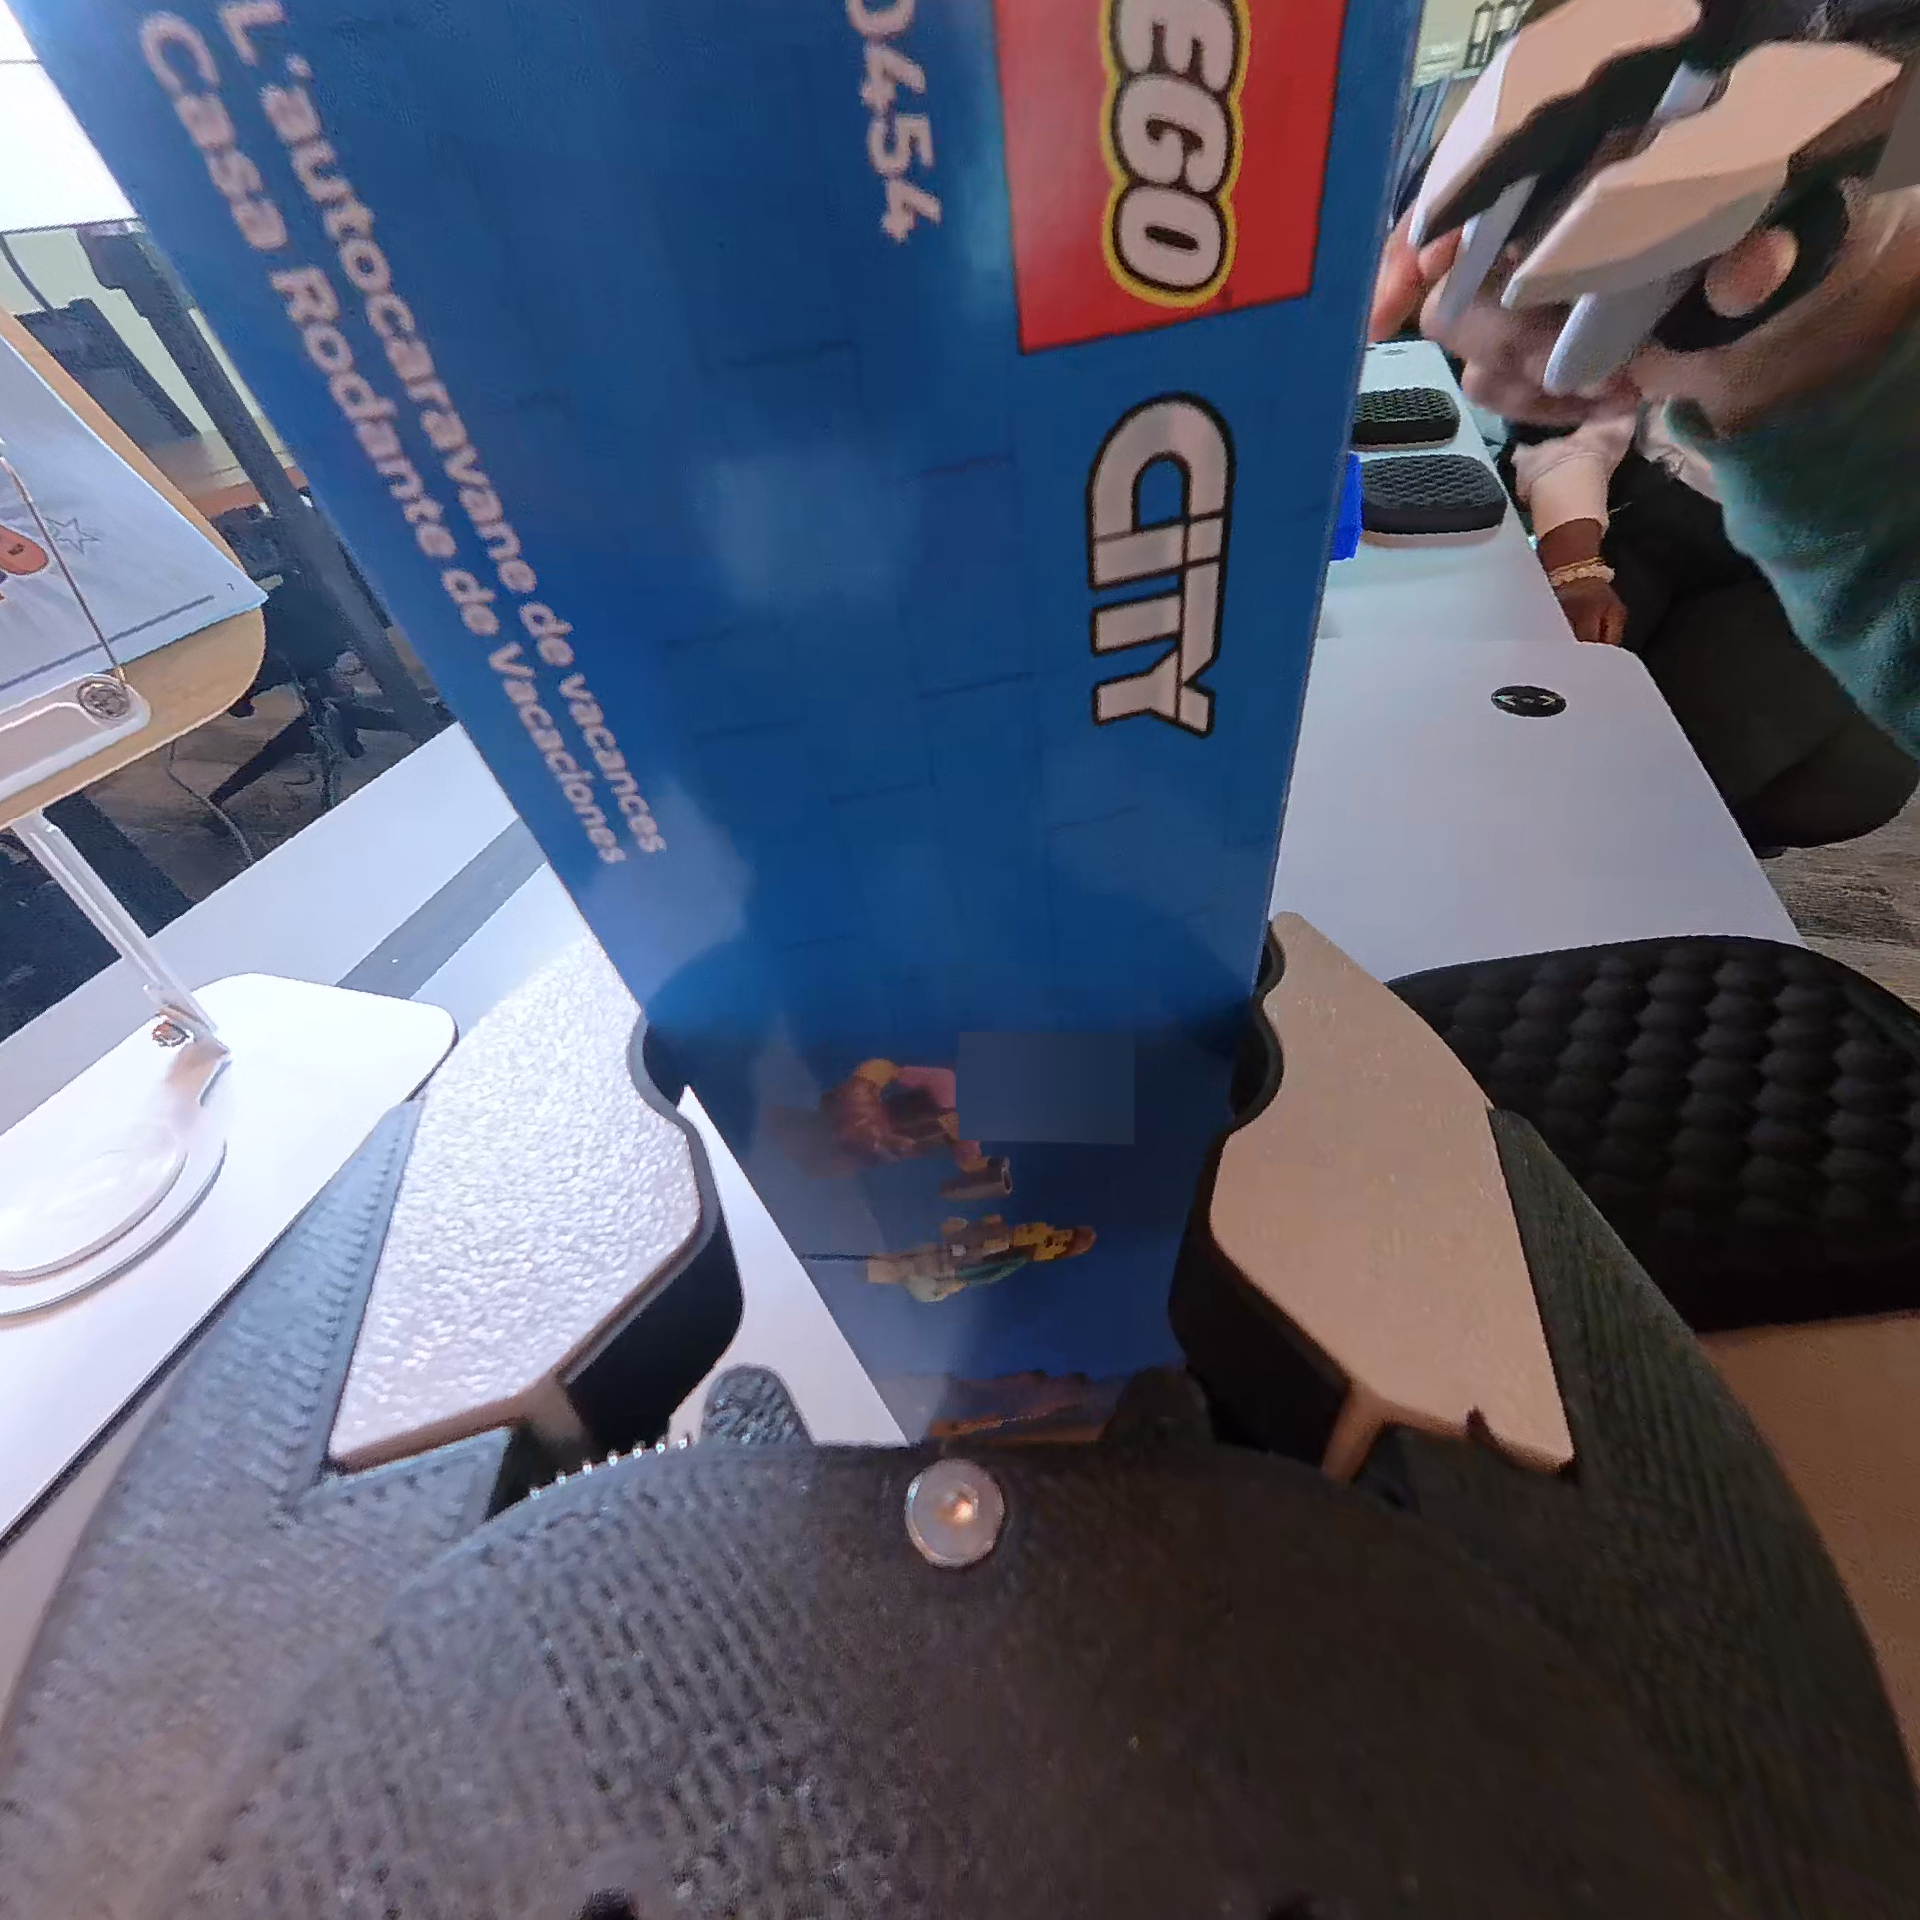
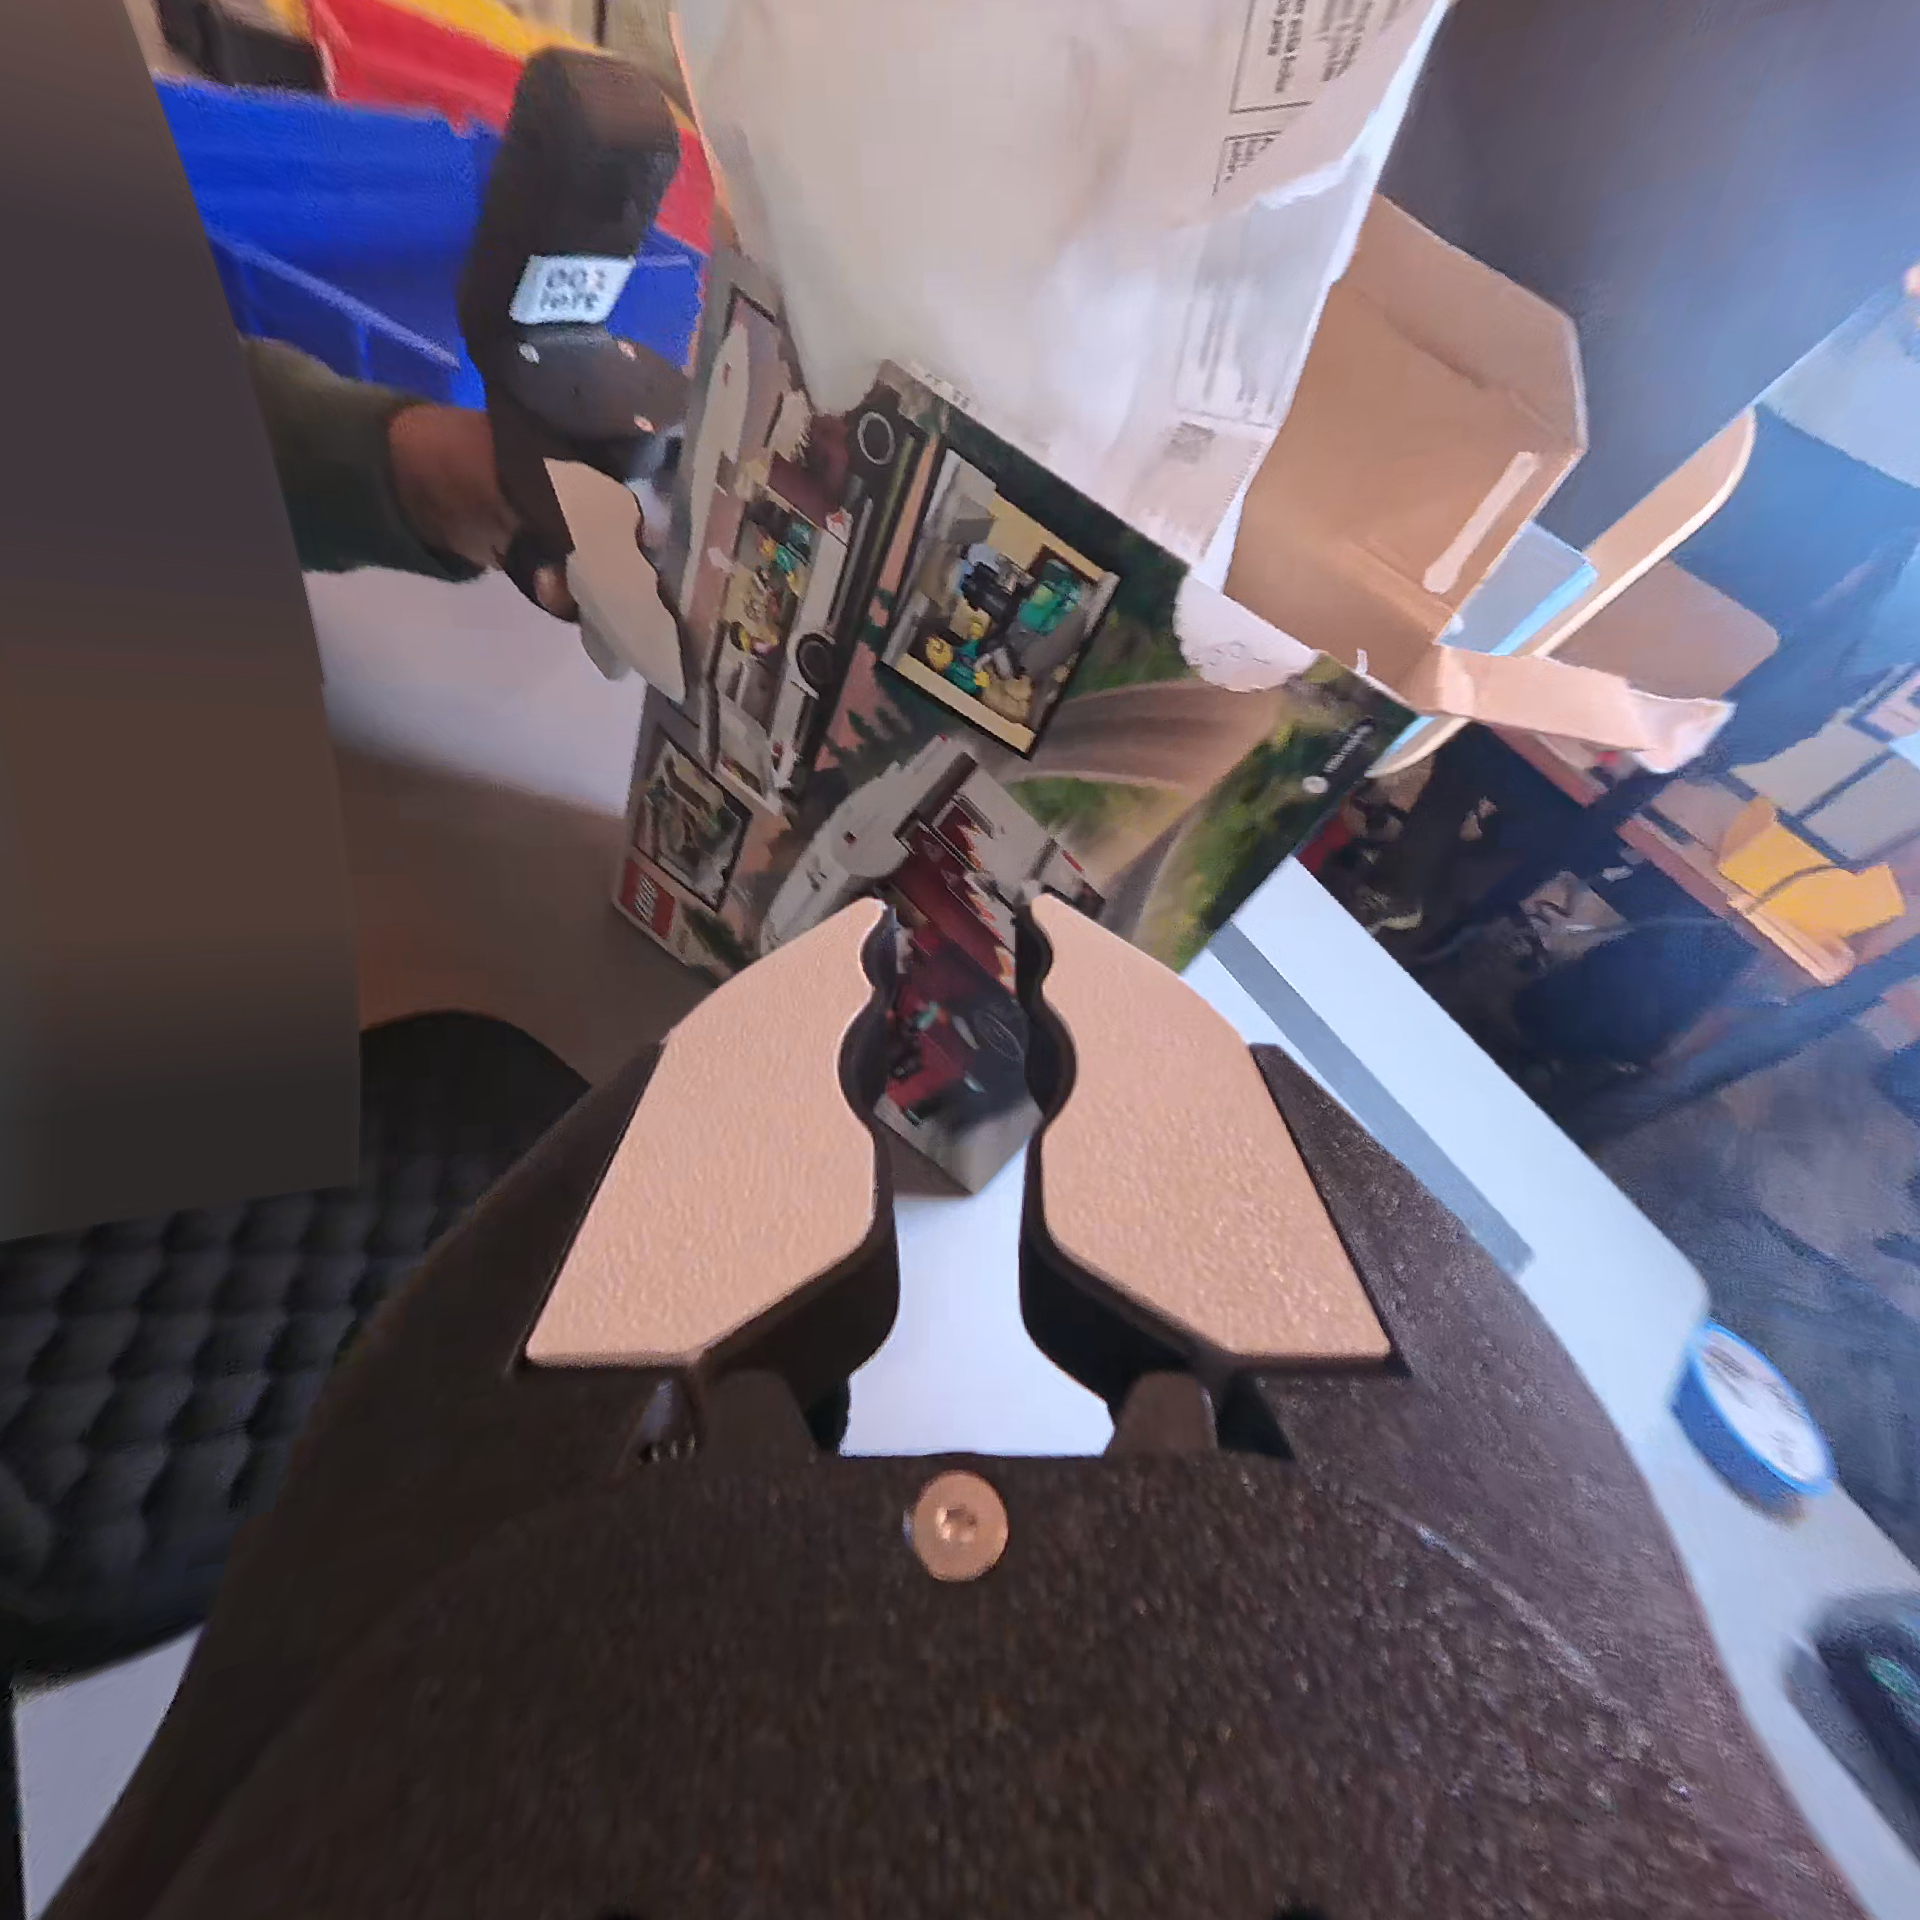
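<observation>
Here, the left gripper (image 1: 956, 1039), jaws spread wide, clamps both edges of a blue toy box (image 1: 831, 520) held up off the white table (image 1: 1455, 779). Further right, the right gripper (image 2: 956, 925) hovers near the box's picture side, jaws nearly closed, holding nothing.

From here I take the white table (image 1: 1455, 790) as my mark. On its left end stands a white stand (image 1: 125, 1091) bearing an illustrated booklet (image 1: 94, 582). A black honeycomb mat (image 1: 1714, 1122) lies on its near right side, and two smaller black mats (image 1: 1434, 488) sit at its far end. A roll of blue tape (image 2: 1756, 1413) rests near its edge. Beyond the table I see blue bins (image 2: 343, 239), a red bin (image 2: 416, 42) and a seated person's arm (image 1: 1579, 582)
</observation>
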Demonstrator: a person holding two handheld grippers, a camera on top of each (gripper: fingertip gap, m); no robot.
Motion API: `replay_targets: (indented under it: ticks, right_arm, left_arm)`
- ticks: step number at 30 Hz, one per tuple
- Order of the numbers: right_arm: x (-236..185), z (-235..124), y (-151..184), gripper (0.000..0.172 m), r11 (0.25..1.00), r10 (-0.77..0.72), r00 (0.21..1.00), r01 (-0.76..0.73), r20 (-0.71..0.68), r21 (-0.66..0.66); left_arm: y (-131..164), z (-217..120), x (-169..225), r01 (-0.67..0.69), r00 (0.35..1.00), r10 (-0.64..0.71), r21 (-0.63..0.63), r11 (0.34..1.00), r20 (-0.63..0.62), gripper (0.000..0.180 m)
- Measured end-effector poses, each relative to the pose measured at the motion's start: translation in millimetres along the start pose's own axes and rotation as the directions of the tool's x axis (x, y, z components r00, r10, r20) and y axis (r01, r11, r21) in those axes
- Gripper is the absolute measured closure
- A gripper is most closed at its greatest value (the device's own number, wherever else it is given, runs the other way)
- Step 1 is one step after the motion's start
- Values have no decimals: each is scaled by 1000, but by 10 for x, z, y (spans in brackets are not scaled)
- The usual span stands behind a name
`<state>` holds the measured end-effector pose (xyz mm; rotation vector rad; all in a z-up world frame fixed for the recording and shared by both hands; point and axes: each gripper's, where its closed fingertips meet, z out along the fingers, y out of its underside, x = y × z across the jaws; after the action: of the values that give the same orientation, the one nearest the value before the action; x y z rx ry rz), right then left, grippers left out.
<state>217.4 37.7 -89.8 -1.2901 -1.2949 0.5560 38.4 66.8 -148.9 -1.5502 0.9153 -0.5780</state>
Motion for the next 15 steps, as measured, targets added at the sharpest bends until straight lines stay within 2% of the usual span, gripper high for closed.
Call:
replay_targets:
  ticks: [6, 12, 15]
  right_arm:
    - [-187, 341, -127, 150, 998, -13, 997, 8, 77, 66]
    - [-71, 304, -741, 150, 987, -118, 990, 108, 79, 119]
    - [68, 237, -1077, 150, 975, -204, 978, 199, 46, 101]
  left_arm:
    - [2, -43, 38, -16, 998, 16, 0, 1000, 53, 78]
    - [13, -146, 103, -76, 996, 76, -7, 997, 45, 78]
    - [22, -190, 153, -130, 991, 130, -15, 991, 32, 78]
